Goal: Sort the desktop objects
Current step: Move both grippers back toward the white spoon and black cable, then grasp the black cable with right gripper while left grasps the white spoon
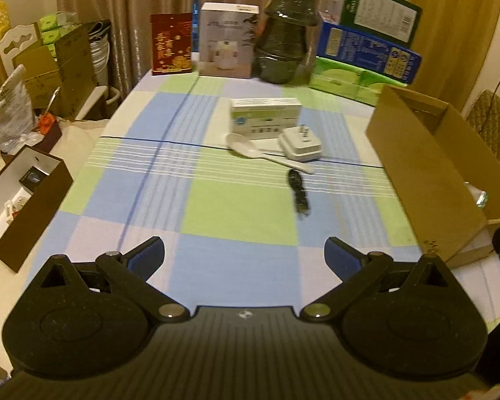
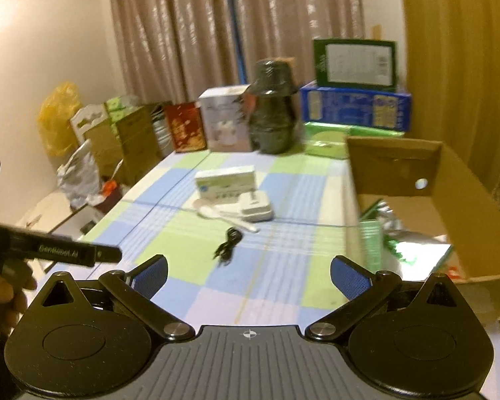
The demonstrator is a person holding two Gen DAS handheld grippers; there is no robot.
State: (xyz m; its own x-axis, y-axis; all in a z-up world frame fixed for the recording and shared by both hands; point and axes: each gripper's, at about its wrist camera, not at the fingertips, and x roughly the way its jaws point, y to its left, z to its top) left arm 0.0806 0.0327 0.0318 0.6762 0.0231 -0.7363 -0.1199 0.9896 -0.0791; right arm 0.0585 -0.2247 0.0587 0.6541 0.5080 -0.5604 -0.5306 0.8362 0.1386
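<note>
On the checked tablecloth lie a small white-and-green box (image 1: pixel 265 115) (image 2: pixel 226 181), a white plastic spoon (image 1: pixel 250 148) (image 2: pixel 216 215), a white plug adapter (image 1: pixel 300 145) (image 2: pixel 255 206) and a coiled black cable (image 1: pixel 298 193) (image 2: pixel 229 243). My left gripper (image 1: pixel 245 258) is open and empty, low over the near table, short of the cable. My right gripper (image 2: pixel 248 276) is open and empty, above the near edge. An open cardboard box (image 1: pixel 426 166) (image 2: pixel 450 200) stands at the right and holds green packages.
Along the far edge stand a red box (image 1: pixel 171 43), a white product box (image 1: pixel 226 40), stacked dark bowls (image 1: pixel 285 33) and blue and green cartons (image 1: pixel 366 50). A brown open box (image 1: pixel 20 200) sits left of the table. The left handheld device (image 2: pixel 50 250) shows in the right wrist view.
</note>
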